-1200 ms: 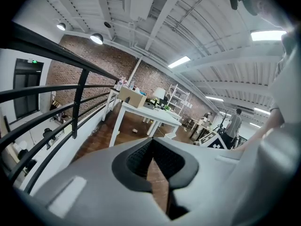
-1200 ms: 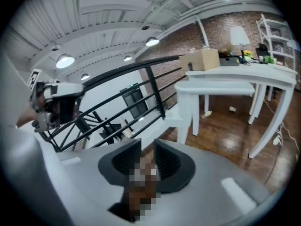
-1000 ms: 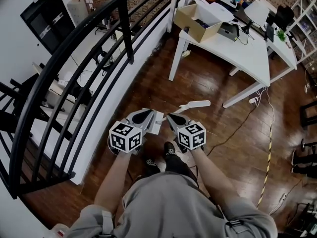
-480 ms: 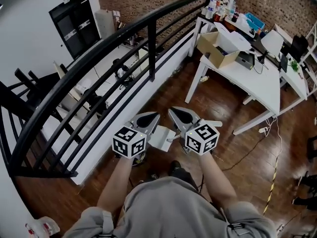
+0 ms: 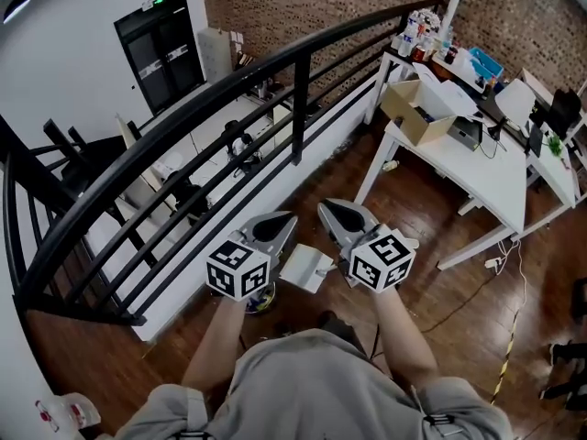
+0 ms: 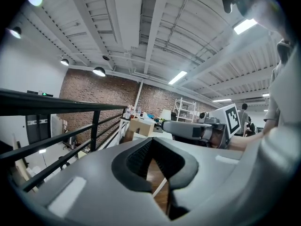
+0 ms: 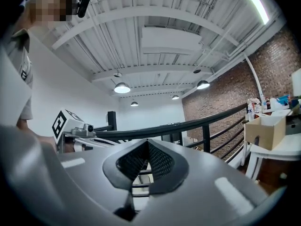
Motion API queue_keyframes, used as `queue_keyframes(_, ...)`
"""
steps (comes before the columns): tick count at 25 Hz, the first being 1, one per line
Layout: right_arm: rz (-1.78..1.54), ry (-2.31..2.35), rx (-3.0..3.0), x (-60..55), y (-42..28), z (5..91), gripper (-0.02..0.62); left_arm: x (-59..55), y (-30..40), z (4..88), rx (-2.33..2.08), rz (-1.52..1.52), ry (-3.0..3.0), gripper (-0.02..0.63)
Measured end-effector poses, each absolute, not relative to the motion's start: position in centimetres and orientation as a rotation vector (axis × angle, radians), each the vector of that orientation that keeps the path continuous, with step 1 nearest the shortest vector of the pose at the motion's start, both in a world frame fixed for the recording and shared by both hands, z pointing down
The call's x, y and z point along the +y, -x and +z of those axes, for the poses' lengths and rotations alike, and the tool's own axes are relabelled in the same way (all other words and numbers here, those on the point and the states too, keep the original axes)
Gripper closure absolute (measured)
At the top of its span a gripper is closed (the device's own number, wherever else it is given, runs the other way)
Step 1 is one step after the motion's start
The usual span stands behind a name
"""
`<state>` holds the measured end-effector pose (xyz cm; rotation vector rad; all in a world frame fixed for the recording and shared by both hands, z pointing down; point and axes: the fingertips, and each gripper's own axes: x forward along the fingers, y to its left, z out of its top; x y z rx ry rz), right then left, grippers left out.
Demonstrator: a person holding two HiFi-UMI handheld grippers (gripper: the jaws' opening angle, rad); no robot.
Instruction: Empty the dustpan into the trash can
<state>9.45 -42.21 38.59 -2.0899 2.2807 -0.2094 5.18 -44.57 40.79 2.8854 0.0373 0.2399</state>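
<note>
Dustpan (image 5: 304,269), white, appears to lie on the wooden floor (image 5: 413,211), showing in the head view in the gap between the two tools. A second ago it lay ahead of them with its long handle in full sight; now most of the handle is hidden behind the right hand-held gripper (image 5: 332,207). That one and the left hand-held gripper (image 5: 279,219) stay side by side, each with jaws closed tip to tip on nothing. Beyond come the black railing (image 5: 293,58), then the white tabletop (image 5: 477,168) with its cardboard box (image 5: 417,108), now lower in view.
</note>
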Motion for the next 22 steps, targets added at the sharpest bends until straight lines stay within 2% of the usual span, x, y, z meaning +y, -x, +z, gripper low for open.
queue_keyframes(22, -0.171, 2.063, 2.316, -41.6, -7.3, 37.8, 0.595, -42.8, -3.5, 40.7, 0.056, 0.247, -2.890, 0.601)
